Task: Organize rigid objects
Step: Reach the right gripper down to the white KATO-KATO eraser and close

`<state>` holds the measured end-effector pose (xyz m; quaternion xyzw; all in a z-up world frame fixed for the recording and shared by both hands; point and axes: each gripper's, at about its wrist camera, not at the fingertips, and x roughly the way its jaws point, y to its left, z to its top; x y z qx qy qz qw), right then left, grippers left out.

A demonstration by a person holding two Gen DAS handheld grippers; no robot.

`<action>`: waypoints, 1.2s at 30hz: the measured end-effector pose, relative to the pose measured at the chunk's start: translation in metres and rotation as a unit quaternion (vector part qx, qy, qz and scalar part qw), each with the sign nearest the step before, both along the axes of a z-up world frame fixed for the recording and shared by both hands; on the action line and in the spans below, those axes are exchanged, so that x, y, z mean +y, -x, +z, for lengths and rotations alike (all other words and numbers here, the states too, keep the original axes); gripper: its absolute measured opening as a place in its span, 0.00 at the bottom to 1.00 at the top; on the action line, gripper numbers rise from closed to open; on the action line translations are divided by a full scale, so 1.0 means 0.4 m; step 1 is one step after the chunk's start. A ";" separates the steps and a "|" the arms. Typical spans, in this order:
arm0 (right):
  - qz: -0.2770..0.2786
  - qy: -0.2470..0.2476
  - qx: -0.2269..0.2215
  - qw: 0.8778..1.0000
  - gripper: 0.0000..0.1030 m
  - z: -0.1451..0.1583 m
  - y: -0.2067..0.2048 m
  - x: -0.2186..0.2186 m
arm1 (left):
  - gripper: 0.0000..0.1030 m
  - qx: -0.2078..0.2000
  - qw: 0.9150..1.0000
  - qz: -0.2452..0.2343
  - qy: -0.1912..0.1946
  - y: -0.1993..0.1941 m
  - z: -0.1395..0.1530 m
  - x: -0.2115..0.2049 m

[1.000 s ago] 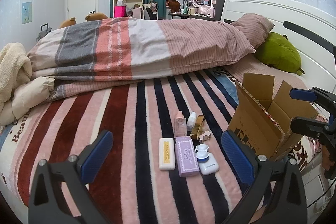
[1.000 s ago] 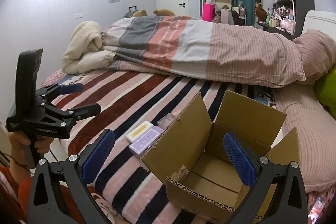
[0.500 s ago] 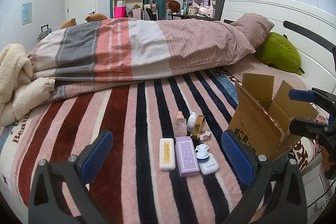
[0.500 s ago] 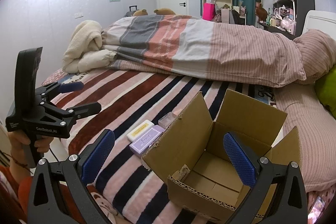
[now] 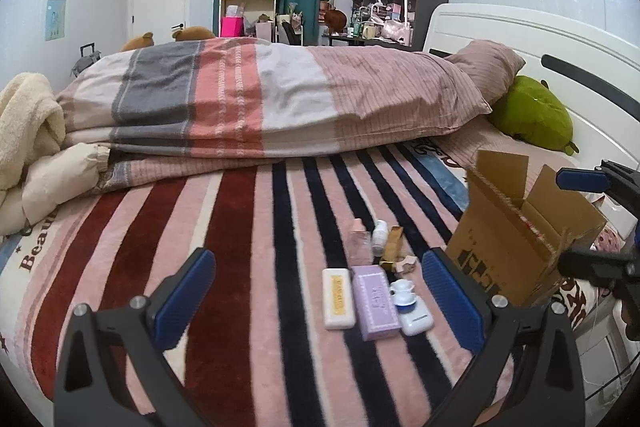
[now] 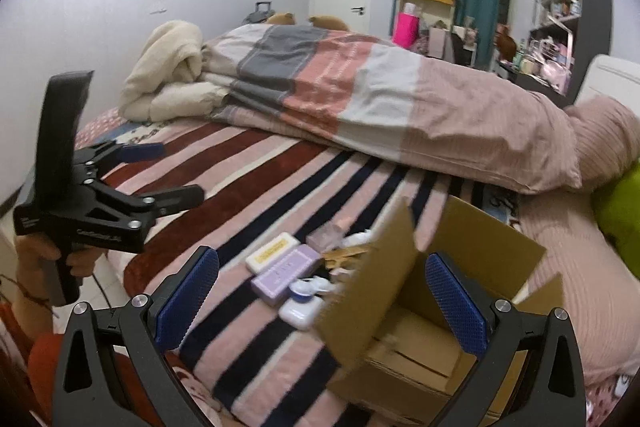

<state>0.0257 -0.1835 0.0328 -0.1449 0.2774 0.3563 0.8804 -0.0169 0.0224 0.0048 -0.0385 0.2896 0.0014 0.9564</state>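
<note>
Several small items lie on the striped blanket: a white bar with a yellow label (image 5: 338,297), a purple box (image 5: 376,302), a white case with a small cup on it (image 5: 412,313), a pink bottle (image 5: 359,242), a small white bottle (image 5: 380,235) and a gold box (image 5: 391,244). An open cardboard box (image 5: 516,239) stands to their right. My left gripper (image 5: 320,301) is open and empty, in front of the items. My right gripper (image 6: 322,303) is open and empty, over the box's left flap (image 6: 372,291); the purple box (image 6: 286,273) and white bar (image 6: 272,253) lie to its left.
A folded striped duvet (image 5: 260,107) lies across the bed behind the items. A green plush (image 5: 532,115) and pillow sit by the white headboard (image 5: 540,39). A cream blanket (image 5: 28,123) is piled at the left. The bed edge runs along the front.
My right gripper has swung left and closer, so the small items now show past the box flap. The left gripper has barely moved.
</note>
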 end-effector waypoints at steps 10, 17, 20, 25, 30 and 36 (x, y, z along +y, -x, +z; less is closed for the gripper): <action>0.082 0.066 0.021 0.994 0.78 -0.093 0.022 0.261 | 1.00 0.032 0.997 0.066 -0.016 -0.002 -0.104 0.182; 0.085 0.093 0.121 0.985 0.67 -0.278 -0.052 0.361 | 1.00 0.065 0.996 0.058 -0.005 -0.031 -0.215 0.257; 0.064 0.090 0.152 0.982 0.64 -0.328 -0.098 0.367 | 1.00 0.061 0.996 0.067 -0.004 -0.035 -0.243 0.266; 0.043 0.084 0.186 0.978 0.63 -0.369 -0.158 0.388 | 1.00 0.048 0.997 0.060 -0.007 -0.030 -0.257 0.267; 0.024 0.098 0.202 0.974 0.63 -0.382 -0.188 0.412 | 1.00 0.036 0.998 0.044 0.010 -0.021 -0.249 0.267; -0.005 0.114 0.207 0.972 0.60 -0.397 -0.207 0.423 | 1.00 0.023 0.999 0.029 0.014 -0.006 -0.238 0.260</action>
